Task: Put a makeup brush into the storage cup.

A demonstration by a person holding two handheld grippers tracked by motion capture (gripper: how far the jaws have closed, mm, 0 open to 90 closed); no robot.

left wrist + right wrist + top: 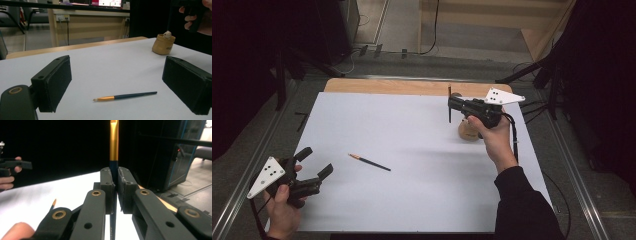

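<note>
A dark-handled brush with a gold ferrule (pixel 369 162) lies flat on the white table sheet (pixel 422 200); it also shows between my left gripper's jaws, farther off (pixel 125 96). My left gripper (pixel 318 161) (pixel 120 80) hovers open at the near left, nothing between its pads. My right gripper (pixel 451 104) (pixel 114 173) is at the back right, shut on a second brush (pixel 114 142) that stands upright. A tan pot (pixel 468 131) (pixel 163 45) sits just below and beside that hand, with a small white thing (pixel 167 33) in its mouth.
A bare wooden strip (pixel 412 86) runs along the table's far edge. Metal rails (pixel 569 165) flank both sides. Dark stands and cables crowd the floor beyond the back corners.
</note>
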